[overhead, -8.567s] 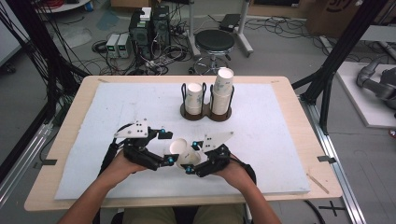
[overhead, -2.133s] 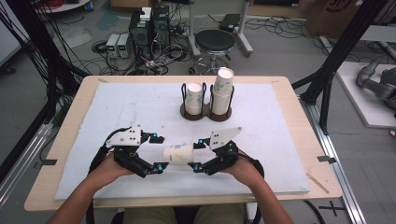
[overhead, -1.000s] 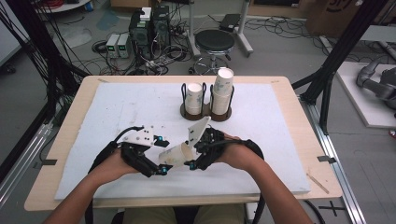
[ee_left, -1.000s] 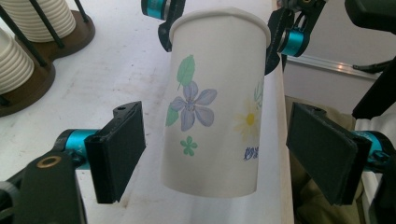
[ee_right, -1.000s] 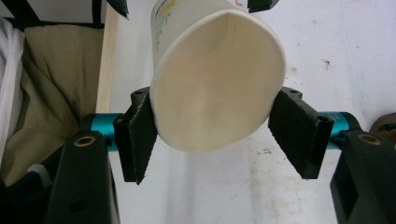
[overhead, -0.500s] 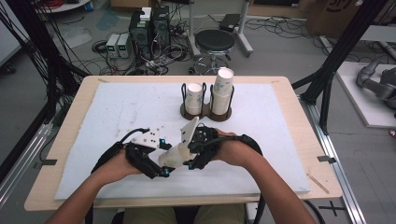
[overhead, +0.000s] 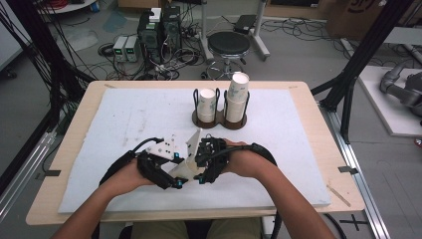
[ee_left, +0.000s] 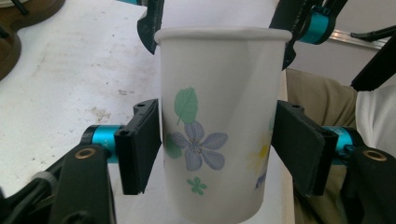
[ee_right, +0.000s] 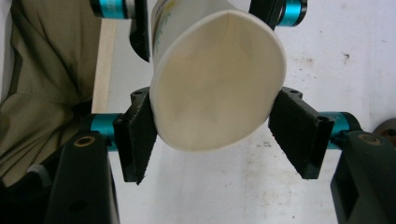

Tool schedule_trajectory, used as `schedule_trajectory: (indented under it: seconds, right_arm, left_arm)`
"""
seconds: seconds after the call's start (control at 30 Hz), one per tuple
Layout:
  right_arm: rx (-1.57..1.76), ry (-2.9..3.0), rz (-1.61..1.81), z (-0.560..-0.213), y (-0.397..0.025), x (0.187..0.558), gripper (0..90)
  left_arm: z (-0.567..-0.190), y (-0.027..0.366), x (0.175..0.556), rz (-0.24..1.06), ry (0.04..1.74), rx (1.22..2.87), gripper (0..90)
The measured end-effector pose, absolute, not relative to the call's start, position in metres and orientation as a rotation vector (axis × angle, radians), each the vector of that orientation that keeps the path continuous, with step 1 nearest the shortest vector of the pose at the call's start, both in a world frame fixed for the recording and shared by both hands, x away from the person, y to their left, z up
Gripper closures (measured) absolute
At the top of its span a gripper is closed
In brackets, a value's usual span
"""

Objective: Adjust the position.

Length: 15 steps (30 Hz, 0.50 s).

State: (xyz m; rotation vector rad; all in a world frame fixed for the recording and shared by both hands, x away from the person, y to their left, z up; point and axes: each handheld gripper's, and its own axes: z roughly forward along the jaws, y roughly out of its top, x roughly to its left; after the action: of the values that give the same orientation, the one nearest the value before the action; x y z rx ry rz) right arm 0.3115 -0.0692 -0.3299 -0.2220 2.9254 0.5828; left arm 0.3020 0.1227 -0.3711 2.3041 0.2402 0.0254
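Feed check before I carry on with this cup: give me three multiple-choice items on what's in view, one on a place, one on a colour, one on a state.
1. Where is the wire cup holder?
A. At the table's far middle
B. At its near left corner
C. On the floor

2. What colour is the biggest flower on the paper cup?
A. Red
B. Blue-purple
C. Black

3. How does the cup's rim look between the right gripper jaws?
A. Perfectly round
C. Torn open
B. Squeezed out of round

Answers:
1 A: the high view has the holder beyond both hands, near the far edge.
2 B: the left gripper view shows a blue-purple five-petal flower below a green leaf.
3 B: in the right gripper view the rim is a lopsided oval, with both pads at its sides.
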Motion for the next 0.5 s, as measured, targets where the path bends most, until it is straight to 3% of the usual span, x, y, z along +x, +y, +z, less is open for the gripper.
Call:
schedule_trajectory:
  seconds: [0.3, 0.5]
  right_arm:
    - [-0.218, 2.944, 0.612, -0.329, -0.069, 0.311, 34.4]
    - [-0.068, 2.926, 0.869, -0.328, -0.082, 0.319, 24.1]
  left_arm:
    - [-0.374, 0.119, 0.302, 0.021, 0.225, 2.321, 36.5]
    - [-0.375, 0.126, 0.302, 0.02, 0.262, 2.251, 35.7]
